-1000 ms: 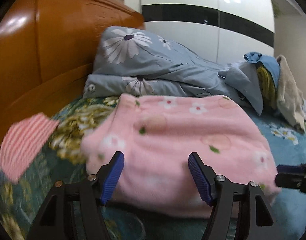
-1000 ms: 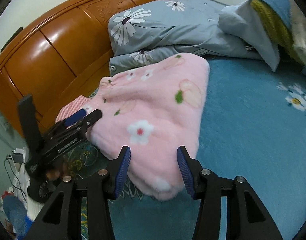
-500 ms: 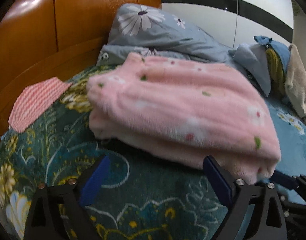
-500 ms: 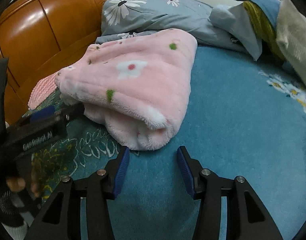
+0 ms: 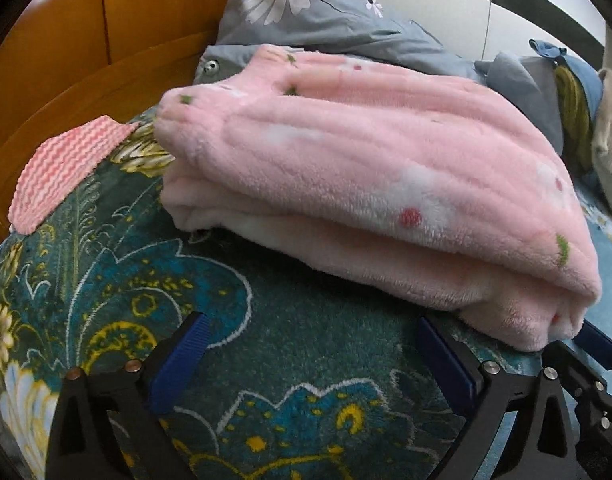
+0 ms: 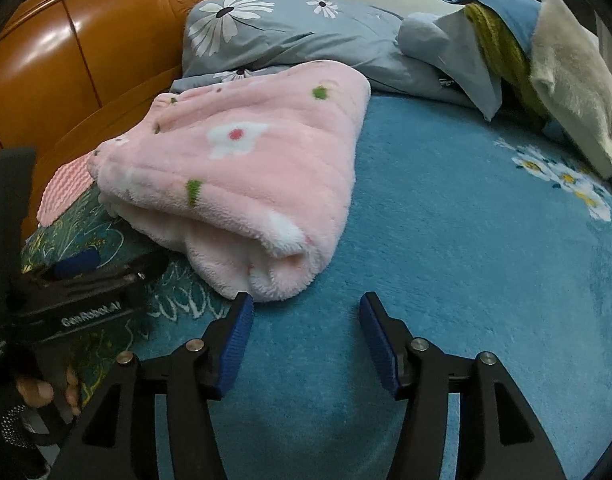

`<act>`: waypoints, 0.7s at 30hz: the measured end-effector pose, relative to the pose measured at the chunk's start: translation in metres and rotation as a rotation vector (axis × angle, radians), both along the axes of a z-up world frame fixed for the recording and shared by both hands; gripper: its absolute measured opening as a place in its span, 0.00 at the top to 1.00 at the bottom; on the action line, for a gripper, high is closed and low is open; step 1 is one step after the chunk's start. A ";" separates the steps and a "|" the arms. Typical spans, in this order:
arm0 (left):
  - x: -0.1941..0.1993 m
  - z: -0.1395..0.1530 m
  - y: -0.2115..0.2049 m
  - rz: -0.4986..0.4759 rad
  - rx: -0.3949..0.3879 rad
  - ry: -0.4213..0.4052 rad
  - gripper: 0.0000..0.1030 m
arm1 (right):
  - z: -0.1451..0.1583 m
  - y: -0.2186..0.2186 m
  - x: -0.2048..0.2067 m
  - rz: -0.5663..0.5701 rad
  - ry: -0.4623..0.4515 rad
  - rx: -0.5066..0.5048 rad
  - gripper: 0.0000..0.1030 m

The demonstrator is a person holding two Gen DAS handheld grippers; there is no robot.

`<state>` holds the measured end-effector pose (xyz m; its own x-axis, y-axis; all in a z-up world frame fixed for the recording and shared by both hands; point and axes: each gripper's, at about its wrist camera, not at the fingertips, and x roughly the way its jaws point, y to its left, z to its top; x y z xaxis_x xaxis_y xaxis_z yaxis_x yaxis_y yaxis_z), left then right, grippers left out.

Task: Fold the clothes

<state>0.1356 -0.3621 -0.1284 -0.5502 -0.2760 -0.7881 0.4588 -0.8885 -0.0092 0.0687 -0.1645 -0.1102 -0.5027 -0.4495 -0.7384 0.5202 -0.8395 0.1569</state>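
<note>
Nearest to us, our left gripper (image 5: 309, 354) hangs low over the dark green floral blanket (image 5: 266, 320), its blue-padded jaws spread wide with nothing between them; the right-hand pad sits just under the near edge of the folded pink garment, and we cannot tell whether it touches. Our right gripper (image 6: 304, 332) is likewise released, jaws apart and empty above the plain blue blanket (image 6: 465, 260), with its left pad just beside the rounded near corner of the fold. From the right wrist we also see the left gripper at the lower left, low over the green blanket and gripped by a hand (image 6: 46, 390)

Just beyond both sets of jaws lies the pink fleece garment (image 5: 385, 184), printed with white flowers and small green leaves. It is folded into a thick stack of layers and rests on the bed, straddling the line where the green blanket meets the blue one, with its rolled fold towards us

Further left, a pink-and-white striped cloth (image 5: 66, 168) lies at the bed's edge against the wooden headboard (image 6: 86, 48). Behind the garment a grey pillow with daisies (image 6: 274, 28) leans at the head of the bed, and to the far right a heap of clothes (image 6: 545, 60) in blue, olive and beige sits on the blue blanket
</note>
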 end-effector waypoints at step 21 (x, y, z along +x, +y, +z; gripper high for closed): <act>-0.002 -0.003 -0.002 0.001 0.032 -0.014 0.00 | -0.004 0.000 0.000 -0.010 -0.005 0.021 0.16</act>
<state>0.1335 -0.3642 -0.1311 -0.5387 -0.2511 -0.8042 0.4600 -0.8874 -0.0311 0.0684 -0.1649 -0.1143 -0.5033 -0.4289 -0.7502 0.5112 -0.8477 0.1418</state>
